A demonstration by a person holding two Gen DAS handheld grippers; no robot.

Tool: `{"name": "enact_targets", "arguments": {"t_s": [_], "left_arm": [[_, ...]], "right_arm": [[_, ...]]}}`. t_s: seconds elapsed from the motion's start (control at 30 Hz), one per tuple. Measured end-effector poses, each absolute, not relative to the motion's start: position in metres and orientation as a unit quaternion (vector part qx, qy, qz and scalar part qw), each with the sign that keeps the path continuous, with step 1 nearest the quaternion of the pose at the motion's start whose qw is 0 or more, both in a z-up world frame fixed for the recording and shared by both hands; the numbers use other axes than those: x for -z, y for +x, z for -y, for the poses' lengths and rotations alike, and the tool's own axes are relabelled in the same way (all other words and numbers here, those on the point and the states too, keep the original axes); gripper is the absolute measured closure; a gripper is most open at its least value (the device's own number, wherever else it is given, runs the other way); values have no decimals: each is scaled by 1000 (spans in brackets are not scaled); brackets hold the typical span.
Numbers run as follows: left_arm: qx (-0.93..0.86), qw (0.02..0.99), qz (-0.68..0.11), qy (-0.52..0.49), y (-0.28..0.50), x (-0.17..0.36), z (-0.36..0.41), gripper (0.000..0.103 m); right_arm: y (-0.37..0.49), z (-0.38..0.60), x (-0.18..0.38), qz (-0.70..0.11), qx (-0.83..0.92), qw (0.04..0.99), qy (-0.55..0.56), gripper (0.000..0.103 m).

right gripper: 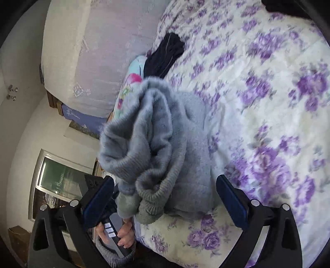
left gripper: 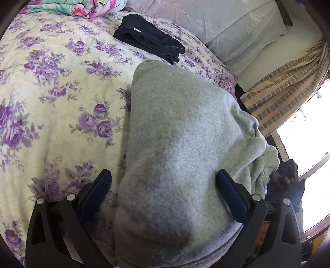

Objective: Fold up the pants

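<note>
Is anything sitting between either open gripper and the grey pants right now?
Nothing visible. The grey pants bulge up between the left gripper's open fingers, and their ribbed cuffs lie between the right gripper's. The black garment lies farther up the bed, clear of both.

This is a bedroom in a home. A bed fills most of both views, spread with a cream quilt (left gripper: 61, 86) printed with purple roses. Pale lace-covered pillows (left gripper: 226, 22) lie along its far side, and a bright floral blanket (left gripper: 82, 7) is bunched at one corner. Dark folded clothes (left gripper: 148, 41) rest on the quilt. A brick-patterned curtain (left gripper: 288, 82) hangs by a bright window (left gripper: 309, 175). White plastered walls (right gripper: 24, 61) and a second, framed window (right gripper: 59, 177) close in the room.
</note>
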State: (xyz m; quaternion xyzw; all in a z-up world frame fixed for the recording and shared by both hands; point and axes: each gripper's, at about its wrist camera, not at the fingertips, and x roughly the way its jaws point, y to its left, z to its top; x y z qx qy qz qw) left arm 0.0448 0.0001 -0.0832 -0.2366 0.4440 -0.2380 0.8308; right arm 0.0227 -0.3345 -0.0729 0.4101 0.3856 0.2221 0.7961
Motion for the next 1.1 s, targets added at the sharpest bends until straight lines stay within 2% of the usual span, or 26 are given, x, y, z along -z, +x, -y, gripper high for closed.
{"name": "enact_targets", "arguments": {"t_s": [0.17,0.37,0.43,0.5,0.6,0.73,0.8,0.87,0.9,0.97,1.07,1.1], "left_arm": [[239,846,-418,-229,38,84,0,4],[242,850,-411,-225,35,85,-1,4],[241,853,-406,-224,31,86,0,4],[241,855,-402,-223,31,86,0,4],[239,857,-400,-221,30,86,0,4],[241,856,-401,-218,29,85,2,4],[245,858,-402,-203,28,84,5,4],[249,858,-403,-200,27,84,6,4],[250,857,-404,-201,28,84,6,4],[251,856,-404,-201,29,85,6,4],[253,857,-403,-199,28,85,6,4],[253,857,-403,-199,28,85,5,4]], "right_arm": [[8,343,23,-303,-289,807,416,4],[7,279,-2,-310,-367,816,321,3],[8,270,-7,-315,-345,832,299,3],[2,269,-17,-296,-363,834,291,3],[17,250,-19,-323,-399,806,296,3],[32,240,15,-398,-328,811,277,7],[22,249,31,-405,-310,820,260,24],[12,270,47,-404,-302,812,293,57],[11,287,57,-408,-300,793,338,67],[15,303,74,-419,-298,772,375,103],[15,298,69,-431,-295,781,344,103],[13,292,59,-437,-295,788,317,100]]}}
